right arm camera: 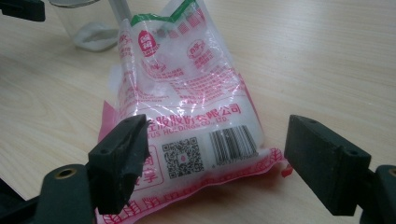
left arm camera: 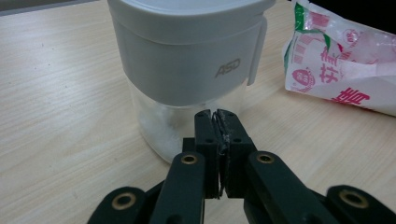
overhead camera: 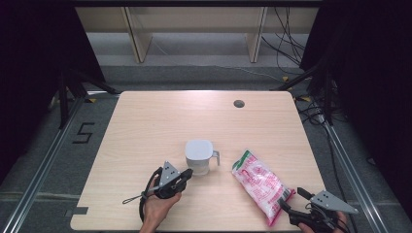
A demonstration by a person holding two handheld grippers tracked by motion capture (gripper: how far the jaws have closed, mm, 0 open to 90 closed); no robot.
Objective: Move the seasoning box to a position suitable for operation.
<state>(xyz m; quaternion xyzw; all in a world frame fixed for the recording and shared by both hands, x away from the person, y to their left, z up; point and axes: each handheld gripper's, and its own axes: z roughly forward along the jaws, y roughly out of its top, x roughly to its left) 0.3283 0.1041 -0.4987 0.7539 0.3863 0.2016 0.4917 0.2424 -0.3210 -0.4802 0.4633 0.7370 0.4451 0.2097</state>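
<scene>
The left tool [left arm camera: 216, 116] has its two black jaws pressed flat together with nothing between them. Its tips sit just in front of the white-lidded jar [left arm camera: 187, 70] on the desk [overhead camera: 145, 126]. The right tool [right arm camera: 215, 154] has its jaws wide open on each side of the near end of the pink and white bag [right arm camera: 187, 102], not squeezing it. The bag lies flat just right of the jar.

The bag's [left arm camera: 343, 65] right end is cut off.
</scene>
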